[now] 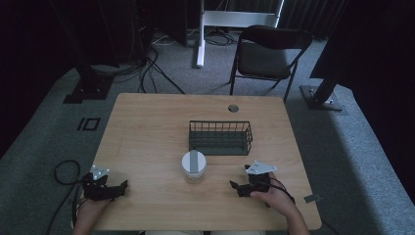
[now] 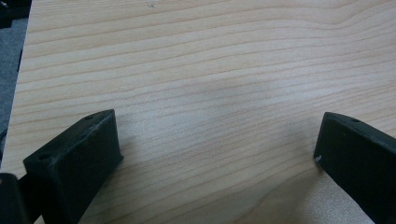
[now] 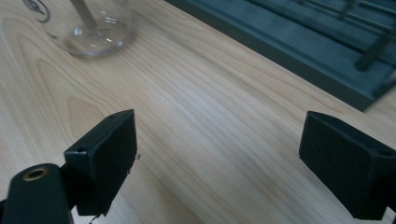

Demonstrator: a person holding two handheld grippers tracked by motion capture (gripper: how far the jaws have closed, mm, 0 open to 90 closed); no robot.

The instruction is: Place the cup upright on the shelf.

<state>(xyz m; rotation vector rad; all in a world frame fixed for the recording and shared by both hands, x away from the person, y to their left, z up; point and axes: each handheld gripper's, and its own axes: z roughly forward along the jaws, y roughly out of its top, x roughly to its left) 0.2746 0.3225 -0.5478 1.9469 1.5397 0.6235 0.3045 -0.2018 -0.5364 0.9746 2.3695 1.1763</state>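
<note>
Right tool (image 1: 235,186) released, jaws wide, resting near right on counter (image 1: 147,127); left tool (image 1: 123,185) likewise released, near left. Clear jar (image 1: 194,166) with white lid between, near centre: likely rigid, smooth, breakable. Grip around body below lid. Wire basket (image 1: 220,137) just beyond. Folding chair (image 1: 268,54) far off on grey carpet.
</note>
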